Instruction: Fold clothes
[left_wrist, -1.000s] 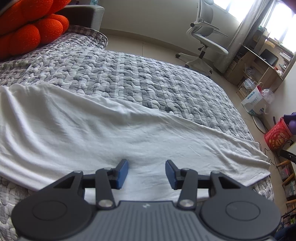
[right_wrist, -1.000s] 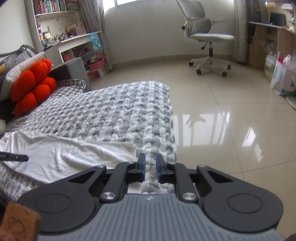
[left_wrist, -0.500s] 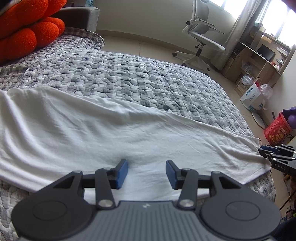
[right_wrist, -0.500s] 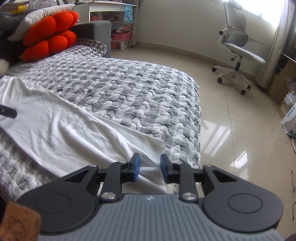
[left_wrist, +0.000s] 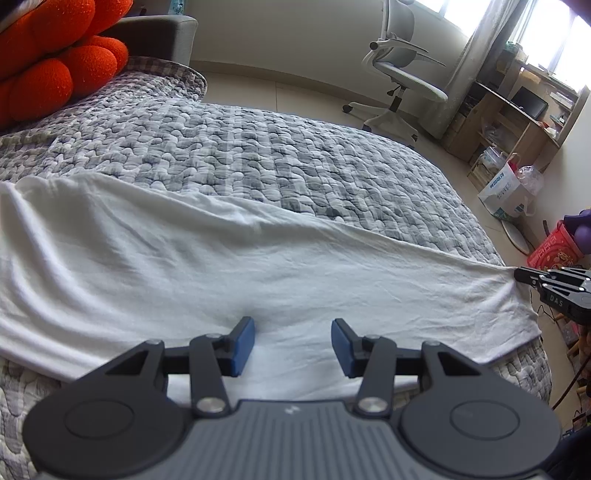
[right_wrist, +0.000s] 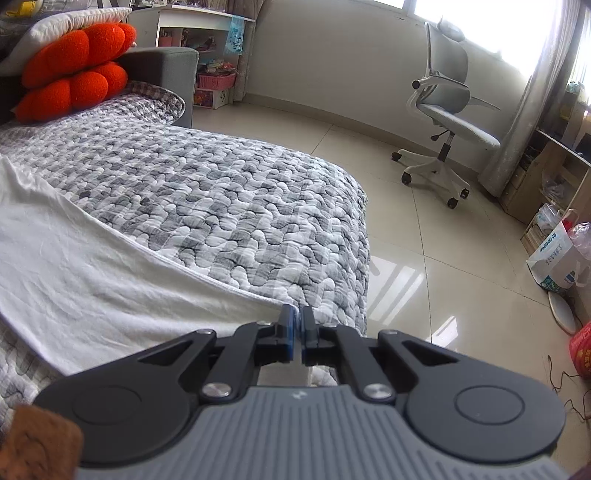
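A white garment (left_wrist: 258, 266) lies spread in a long band across the grey quilted bed cover (left_wrist: 295, 155). My left gripper (left_wrist: 293, 343) hovers over the garment's near edge, open, its blue pads apart with nothing pinched between them. My right gripper (right_wrist: 296, 325) is shut on the garment's far right corner, near the bed's end. In the left wrist view the right gripper (left_wrist: 521, 276) comes in from the right edge, and the cloth is drawn to a point at its tips. The same white garment (right_wrist: 92, 280) stretches away to the left in the right wrist view.
An orange cushion (left_wrist: 55, 74) rests at the head of the bed. A grey office chair (right_wrist: 450, 122) stands on the shiny tiled floor beyond the bed. Bags (right_wrist: 557, 258) and a red box (left_wrist: 554, 251) sit on the floor at the right, near wooden shelves.
My right gripper came in to the garment's right corner and closed on it; the corner now pulls to a point. The left gripper has stayed put.
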